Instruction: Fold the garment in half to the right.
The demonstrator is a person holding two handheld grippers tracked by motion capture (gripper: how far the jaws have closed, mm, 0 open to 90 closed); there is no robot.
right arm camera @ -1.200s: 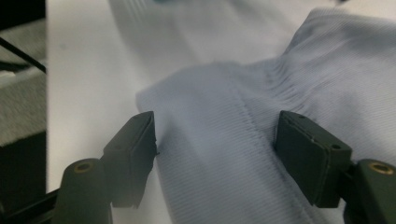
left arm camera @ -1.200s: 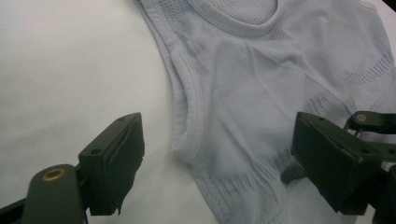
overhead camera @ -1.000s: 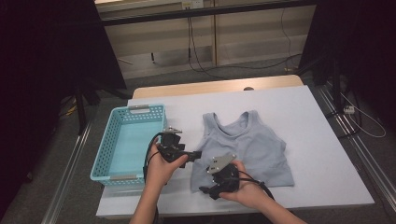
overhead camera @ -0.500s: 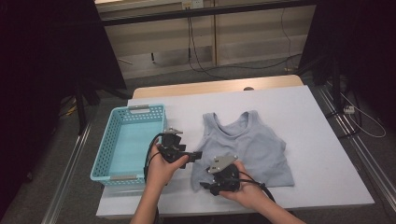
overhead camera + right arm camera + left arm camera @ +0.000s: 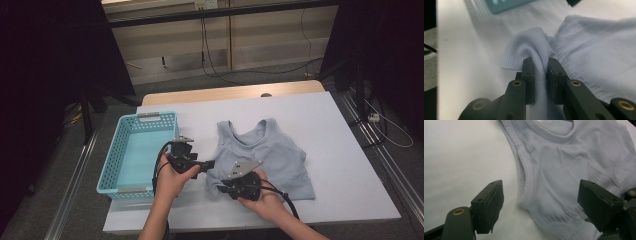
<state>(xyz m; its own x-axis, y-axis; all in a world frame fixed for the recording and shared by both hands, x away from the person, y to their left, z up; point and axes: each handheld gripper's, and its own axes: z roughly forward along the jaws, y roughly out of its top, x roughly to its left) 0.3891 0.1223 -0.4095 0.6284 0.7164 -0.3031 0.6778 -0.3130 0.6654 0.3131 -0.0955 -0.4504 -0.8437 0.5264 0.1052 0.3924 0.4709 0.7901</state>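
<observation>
A light blue tank top [image 5: 272,150] lies flat on the white table [image 5: 345,165], neckline toward the far side. My right gripper [image 5: 220,186] is at its near left hem corner. Its jaws have just been closing, and in the right gripper view the right gripper [image 5: 540,67] is shut on a raised fold of the ribbed hem [image 5: 529,47]. My left gripper [image 5: 207,164] hovers beside the top's left edge. In the left gripper view the left gripper [image 5: 541,200] stands open, its jaws on either side of the left armhole edge [image 5: 526,182] without touching it.
A teal plastic basket [image 5: 112,157] stands at the left of the table, close to the left hand, and its corner [image 5: 506,5] shows in the right gripper view. The table's near edge runs just under both hands. Metal rails run along both sides of the table.
The right hand has shifted slightly at the top's near left corner. The left hand has kept still.
</observation>
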